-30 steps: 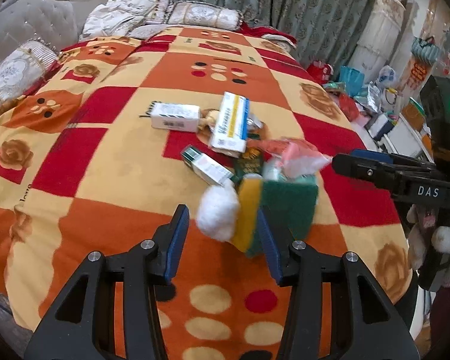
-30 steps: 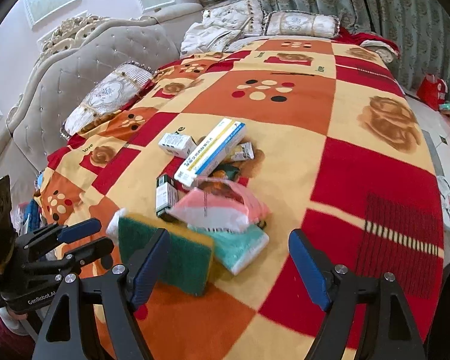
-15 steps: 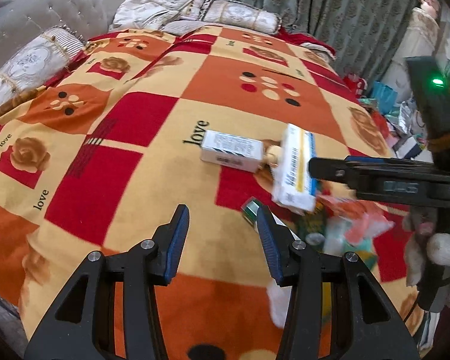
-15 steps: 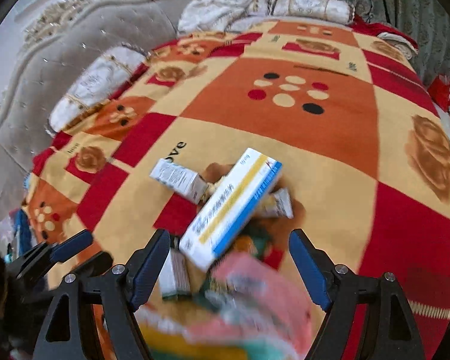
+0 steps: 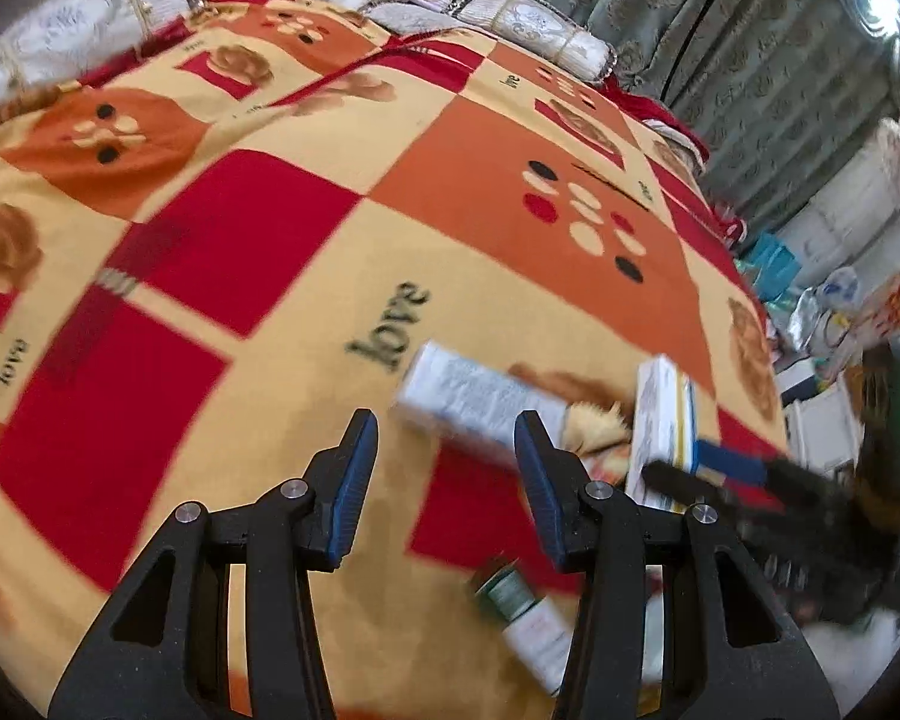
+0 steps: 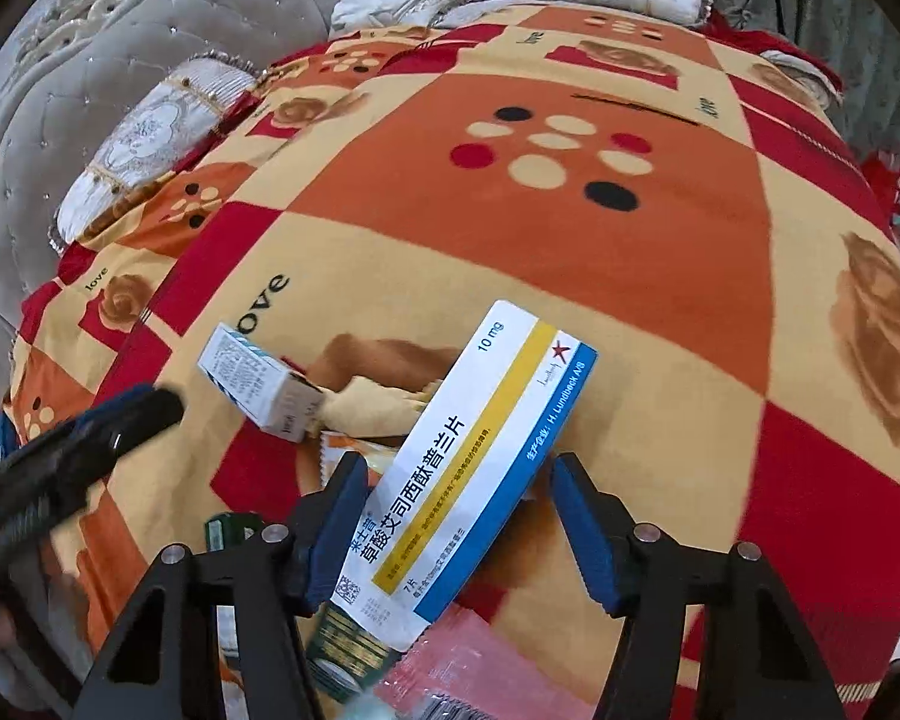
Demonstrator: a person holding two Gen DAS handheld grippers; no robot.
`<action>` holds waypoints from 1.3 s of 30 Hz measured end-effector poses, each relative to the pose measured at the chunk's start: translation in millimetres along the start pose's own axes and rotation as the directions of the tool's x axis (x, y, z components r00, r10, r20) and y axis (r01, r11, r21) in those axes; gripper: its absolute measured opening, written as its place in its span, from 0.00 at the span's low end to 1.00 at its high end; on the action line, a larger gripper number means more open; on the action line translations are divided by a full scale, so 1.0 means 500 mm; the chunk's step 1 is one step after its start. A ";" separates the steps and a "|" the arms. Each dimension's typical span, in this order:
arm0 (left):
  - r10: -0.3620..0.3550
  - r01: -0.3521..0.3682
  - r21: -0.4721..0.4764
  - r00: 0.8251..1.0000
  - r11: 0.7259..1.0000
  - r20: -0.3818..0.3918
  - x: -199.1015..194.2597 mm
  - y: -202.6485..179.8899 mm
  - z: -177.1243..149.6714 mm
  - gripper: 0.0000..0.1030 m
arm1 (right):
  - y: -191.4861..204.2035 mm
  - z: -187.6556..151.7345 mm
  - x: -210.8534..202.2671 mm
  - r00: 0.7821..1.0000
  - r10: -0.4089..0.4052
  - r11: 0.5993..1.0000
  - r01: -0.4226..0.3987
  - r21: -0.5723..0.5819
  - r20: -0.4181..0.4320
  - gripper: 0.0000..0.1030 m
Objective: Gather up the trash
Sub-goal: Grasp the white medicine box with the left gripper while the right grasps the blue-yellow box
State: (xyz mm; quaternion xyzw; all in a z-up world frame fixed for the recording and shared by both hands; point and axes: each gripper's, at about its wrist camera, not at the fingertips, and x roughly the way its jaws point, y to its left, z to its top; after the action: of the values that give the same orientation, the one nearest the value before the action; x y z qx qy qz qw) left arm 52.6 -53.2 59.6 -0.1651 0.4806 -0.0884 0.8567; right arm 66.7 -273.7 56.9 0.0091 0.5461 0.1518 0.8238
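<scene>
Plainly the right tongs are the nearer pair: the long white medicine box with its yellow and blue stripes lies on the bed's checked blanket right between their blue pads. Its long axis runs slantwise, from near the left pad up and away to the right, so the pads would meet its long sides at an angle. The jaws are closing, though neither pad seems pressed on the box yet. The left tongs, released and holding nothing, hang over bare blanket, with a smaller white carton just beyond their right finger.
</scene>
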 end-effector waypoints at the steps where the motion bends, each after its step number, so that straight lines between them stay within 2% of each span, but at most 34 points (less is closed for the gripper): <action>1: 0.003 -0.003 -0.005 1.000 1.000 -0.008 0.016 -0.011 0.008 0.47 | -0.003 0.001 0.001 1.000 0.029 1.000 -0.029 0.007 -0.003 0.60; 5: 0.050 -0.051 -0.026 0.999 0.998 -0.018 0.055 -0.032 0.032 0.48 | 0.006 0.010 0.018 0.998 0.061 0.998 -0.061 -0.009 -0.003 0.60; 9: 0.084 -0.086 -0.033 0.994 0.996 -0.064 0.098 -0.043 0.059 0.50 | 0.013 0.016 0.029 0.996 0.085 0.995 -0.085 -0.042 -0.008 0.60; 11: 0.090 -0.093 -0.038 0.993 0.995 -0.083 0.112 -0.044 0.069 0.50 | 0.012 0.012 0.024 0.998 0.069 0.995 -0.069 -0.066 -0.006 0.59; 12: 0.092 -0.095 -0.029 0.991 0.995 -0.093 0.120 -0.049 0.073 0.50 | 0.011 0.009 0.020 0.999 0.052 0.995 -0.052 -0.081 -0.003 0.54; 15: 0.086 -0.084 0.025 0.989 0.996 -0.118 0.133 -0.061 0.069 0.49 | -0.004 -0.002 0.004 0.999 0.031 0.994 -0.028 -0.103 0.023 0.53; 16: 0.083 -0.080 0.033 0.989 0.996 -0.120 0.133 -0.064 0.065 0.43 | -0.013 -0.007 -0.001 0.999 0.025 0.994 -0.022 -0.106 0.032 0.52; 18: 0.058 -0.055 0.035 0.992 0.998 -0.110 0.125 -0.062 0.053 0.43 | -0.029 -0.013 -0.009 0.999 0.031 0.995 -0.027 -0.094 0.041 0.52; 22: 0.017 -0.016 0.017 0.996 1.000 -0.082 0.081 -0.054 0.059 0.34 | -0.053 -0.025 -0.040 0.995 0.055 0.997 -0.050 -0.060 0.084 0.48; 24: 0.011 -0.010 0.034 0.999 0.999 -0.040 0.030 -0.054 0.073 0.32 | -0.062 -0.032 -0.064 0.990 0.077 0.996 -0.072 -0.051 0.115 0.30; 26: 0.004 -0.003 0.053 1.000 0.999 -0.014 -0.009 -0.057 0.081 0.31 | -0.069 -0.036 -0.083 0.989 0.075 0.997 -0.070 -0.044 0.126 0.29; 28: 0.005 -0.005 0.069 1.000 0.998 0.002 -0.040 -0.060 0.080 0.31 | -0.074 -0.039 -0.076 0.993 0.089 0.996 -0.086 -0.036 0.074 0.29; 30: 0.002 -0.003 0.084 1.000 0.996 0.010 -0.067 -0.063 0.071 0.31 | -0.070 -0.042 -0.074 0.995 0.074 0.997 -0.073 -0.025 0.066 0.29; 31: 0.000 -0.001 0.090 1.000 0.996 0.016 -0.082 -0.063 0.063 0.31 | -0.069 -0.042 -0.074 0.996 0.058 0.998 -0.057 -0.015 0.068 0.30; 32: -0.002 0.000 0.092 1.000 0.996 0.017 -0.090 -0.062 0.058 0.31 | -0.069 -0.040 -0.071 0.997 0.045 0.999 -0.045 -0.002 0.062 0.39; 33: -0.006 0.004 0.093 1.000 0.996 0.018 -0.103 -0.061 0.051 0.31 | -0.070 -0.039 -0.067 0.998 0.035 0.999 -0.036 0.018 0.051 0.55; 35: -0.016 0.013 0.106 0.999 0.994 0.028 -0.125 -0.063 0.042 0.31 | -0.074 -0.040 -0.057 0.999 0.038 0.997 -0.040 0.071 0.028 0.67; 38: -0.026 0.020 0.132 0.999 0.991 0.046 -0.154 -0.068 0.026 0.31 | -0.075 -0.041 -0.025 0.999 0.021 0.993 -0.017 0.115 -0.040 0.67; 39: -0.033 0.026 0.136 0.998 0.990 0.047 -0.160 -0.069 0.023 0.31 | -0.078 -0.040 -0.017 0.998 0.039 0.991 -0.033 0.133 -0.046 0.67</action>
State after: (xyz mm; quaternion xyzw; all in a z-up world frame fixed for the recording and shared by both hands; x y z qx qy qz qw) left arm 20.6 -57.9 141.4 -0.1157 0.4498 -0.1295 0.8761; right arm 54.8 -316.2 49.1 0.0700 0.5747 0.1302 0.8049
